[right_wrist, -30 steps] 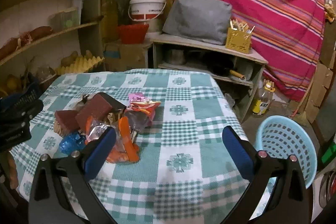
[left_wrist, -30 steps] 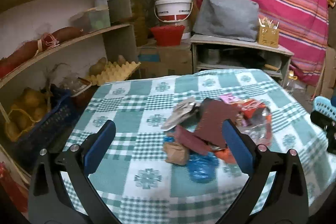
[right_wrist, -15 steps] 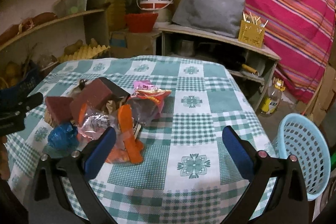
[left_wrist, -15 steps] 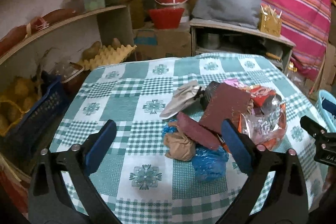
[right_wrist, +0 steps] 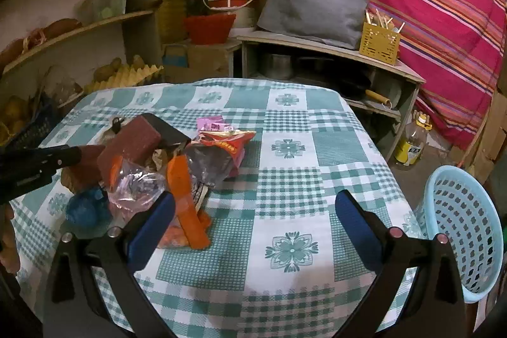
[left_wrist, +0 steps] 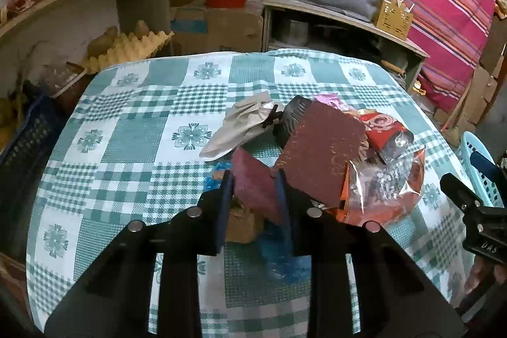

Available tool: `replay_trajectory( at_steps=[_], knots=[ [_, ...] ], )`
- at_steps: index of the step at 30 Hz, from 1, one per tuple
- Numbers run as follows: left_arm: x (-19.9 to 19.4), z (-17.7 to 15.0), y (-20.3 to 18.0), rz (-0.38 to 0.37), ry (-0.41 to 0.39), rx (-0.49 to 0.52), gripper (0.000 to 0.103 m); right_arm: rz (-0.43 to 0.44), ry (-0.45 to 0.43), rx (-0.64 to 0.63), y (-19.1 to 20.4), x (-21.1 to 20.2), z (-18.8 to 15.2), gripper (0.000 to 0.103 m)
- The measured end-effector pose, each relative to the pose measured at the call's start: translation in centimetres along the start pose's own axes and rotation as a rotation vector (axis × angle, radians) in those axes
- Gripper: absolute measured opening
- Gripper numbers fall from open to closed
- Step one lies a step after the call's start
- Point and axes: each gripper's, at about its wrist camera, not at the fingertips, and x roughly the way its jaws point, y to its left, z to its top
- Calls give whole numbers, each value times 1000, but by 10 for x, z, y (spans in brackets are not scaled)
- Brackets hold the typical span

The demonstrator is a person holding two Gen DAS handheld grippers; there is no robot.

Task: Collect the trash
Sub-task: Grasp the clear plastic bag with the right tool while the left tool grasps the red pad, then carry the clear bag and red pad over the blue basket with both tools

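**Closing on the first scrap of the pile**

Step in hand: the pick. Left gripper (left_wrist: 253, 179) down at the near edge of the trash pile (left_wrist: 317, 154) on the checked table (left_wrist: 142, 132), jaws closing around a small maroon card piece (left_wrist: 253, 182) standing between them; pads at or just off its two faces, firm contact not certain. Beneath and just beside it: a crumpled brown paper wad (left_wrist: 242, 224) and a blue plastic bag (left_wrist: 279, 255). Leaning against the maroon piece: a larger brown sandpaper-like sheet (left_wrist: 323, 148), with orange and clear snack wrappers (left_wrist: 389, 182) to its right.

Right gripper (right_wrist: 253, 220) over bare cloth near the pile, jaws wide, nothing between them. Pale blue basket (right_wrist: 462, 230) beyond the table's right edge, apparently on the floor, seemingly empty.

Next, by judgement: finish the squeeze, lift straight up to free the piece from the leaning sheet, then carry across the table to the basket. Risk: dragging the wad or the sheet along.
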Motion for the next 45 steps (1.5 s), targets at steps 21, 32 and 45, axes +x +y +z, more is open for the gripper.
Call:
replay_trajectory(
  at_steps=[21,32,45],
  knots=[
    [-43,-1,24,-25,-117,-35,21,128,103,-35,40,34,13,74],
    [-50,-1,28,-23,-145,-36,21,192,95,-19,39,25,5,21],
    [-80,1,38,-10,-216,-94,13,134,-29,33,-19,-18,19,20]
  ],
)
